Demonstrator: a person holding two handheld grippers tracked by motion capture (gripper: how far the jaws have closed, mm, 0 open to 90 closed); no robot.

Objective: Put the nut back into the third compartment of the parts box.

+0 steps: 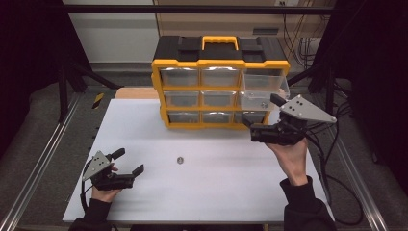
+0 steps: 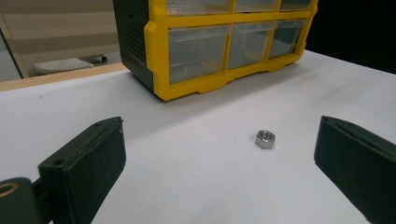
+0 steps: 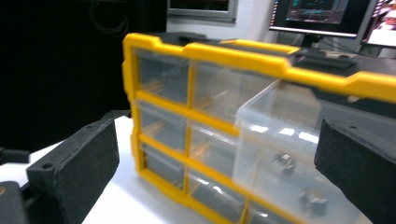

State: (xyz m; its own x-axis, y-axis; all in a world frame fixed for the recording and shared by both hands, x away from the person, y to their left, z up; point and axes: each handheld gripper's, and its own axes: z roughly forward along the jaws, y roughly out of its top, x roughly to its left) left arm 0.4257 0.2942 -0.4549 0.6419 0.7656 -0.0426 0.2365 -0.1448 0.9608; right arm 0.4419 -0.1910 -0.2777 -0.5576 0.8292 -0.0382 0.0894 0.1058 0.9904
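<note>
Right hand-held gripper [image 1: 262, 114] raised beside pulled-out drawer [image 1: 262, 91] — spread; left hand-held gripper [image 1: 129, 161] low, spread.

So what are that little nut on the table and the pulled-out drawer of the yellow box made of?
The nut looks like metal, probably steel: silvery grey with a dull shine and crisp hexagonal faces. The pulled-out drawer looks like clear, glossy plastic: you see small parts through its walls, and light glints on them. The organizer frame around it seems to be opaque yellow and black moulded plastic.

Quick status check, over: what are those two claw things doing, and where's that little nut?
Left gripper open, low over the table. Right gripper open by the pulled-out drawer. Nut lies loose ahead of left gripper. Path clear.
</note>
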